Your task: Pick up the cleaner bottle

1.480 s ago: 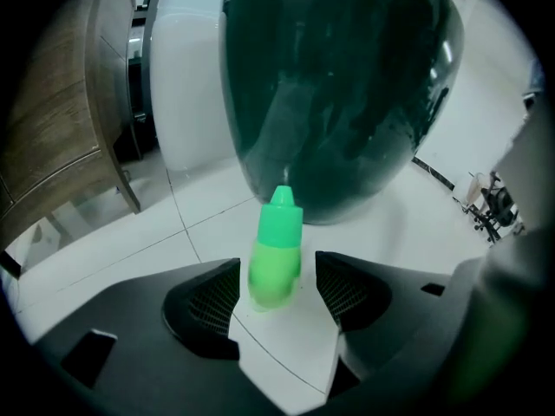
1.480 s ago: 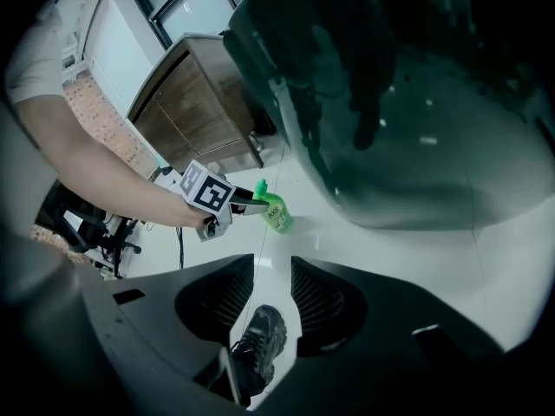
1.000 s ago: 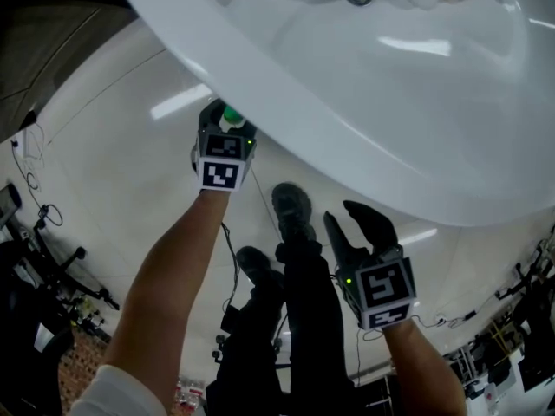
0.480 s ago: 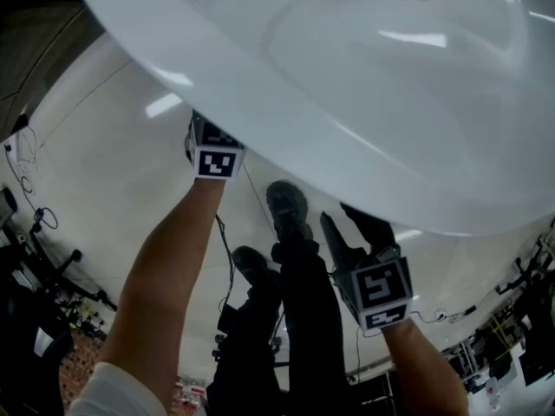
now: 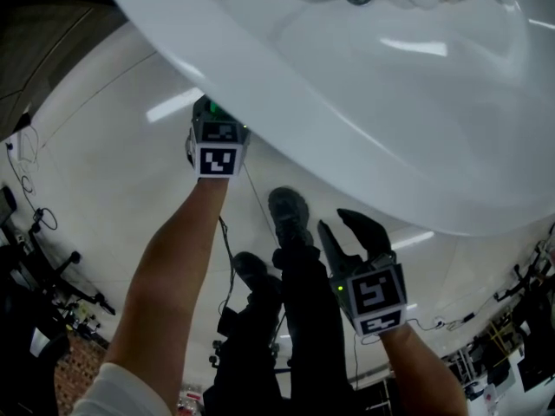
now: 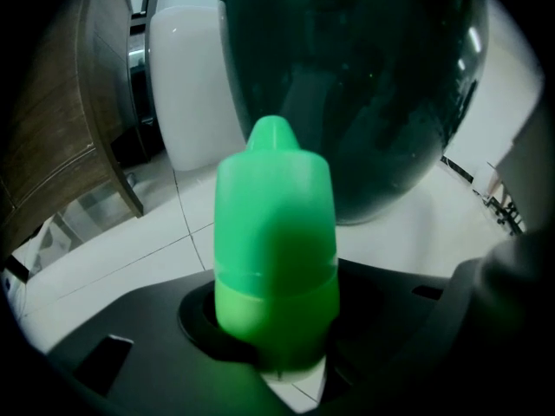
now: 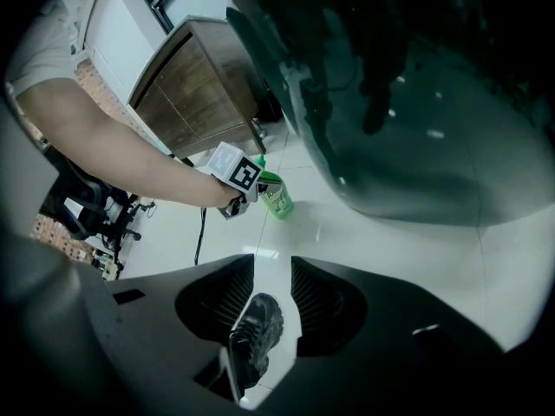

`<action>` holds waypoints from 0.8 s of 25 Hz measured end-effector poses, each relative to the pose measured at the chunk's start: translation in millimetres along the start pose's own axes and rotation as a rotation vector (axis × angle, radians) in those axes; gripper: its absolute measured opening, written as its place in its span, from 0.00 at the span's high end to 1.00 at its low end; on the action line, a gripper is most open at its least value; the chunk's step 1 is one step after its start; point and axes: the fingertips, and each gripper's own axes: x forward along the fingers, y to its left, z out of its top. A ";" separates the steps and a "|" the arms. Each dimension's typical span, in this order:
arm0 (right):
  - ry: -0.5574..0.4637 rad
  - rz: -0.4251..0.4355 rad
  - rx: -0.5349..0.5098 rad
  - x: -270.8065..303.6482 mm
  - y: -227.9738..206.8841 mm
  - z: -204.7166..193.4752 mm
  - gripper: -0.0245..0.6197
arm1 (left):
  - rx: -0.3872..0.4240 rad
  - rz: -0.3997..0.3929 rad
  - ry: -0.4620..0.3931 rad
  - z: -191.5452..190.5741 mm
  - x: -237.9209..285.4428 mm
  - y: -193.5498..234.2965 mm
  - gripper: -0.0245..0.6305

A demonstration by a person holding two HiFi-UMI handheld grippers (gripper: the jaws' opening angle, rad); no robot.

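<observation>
The green cleaner bottle (image 6: 273, 258) stands on the white tiled floor under the rim of a big basin. Only a sliver of the bottle (image 5: 211, 108) shows past the marker cube in the head view. My left gripper (image 6: 279, 358) reaches steeply down onto it. Its jaws have just been closing with the bottle between them, and both now lie against the bottle's sides. The right gripper view shows this left gripper (image 7: 245, 189) at the bottle (image 7: 277, 198). My right gripper (image 5: 347, 232) hangs open over the floor nearer to me, with nothing between its fingers.
The white basin (image 5: 364, 102) overhangs the bottle closely and looks dark from below (image 6: 364, 85). A wooden cabinet (image 7: 199, 94) and a white fixture (image 6: 186, 85) stand behind. The person's shoes (image 5: 290, 215) are between the two arms. Cables and chair bases lie at the left (image 5: 52, 276).
The bottle's green top, hidden behind the left cube half a second ago, shows again. Both grippers have stayed about where they were.
</observation>
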 end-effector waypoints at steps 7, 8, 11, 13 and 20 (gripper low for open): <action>-0.016 0.002 -0.023 -1.4 4.5 1.2 0.75 | -0.108 0.007 -0.053 2.2 -27.2 20.4 0.70; -0.016 -0.001 -0.017 -2.9 6.1 1.5 0.75 | -0.110 0.004 -0.066 4.4 -34.1 21.1 0.70; -0.031 0.005 -0.023 -6.4 14.6 6.2 0.75 | -0.109 0.005 -0.083 9.1 -55.5 26.7 0.70; -0.045 0.014 -0.039 -10.3 22.2 11.1 0.75 | -0.099 0.010 -0.085 12.8 -69.9 31.8 0.70; -0.074 0.006 -0.067 -37.6 42.9 21.7 0.75 | -0.088 0.008 -0.127 38.6 -122.1 40.5 0.70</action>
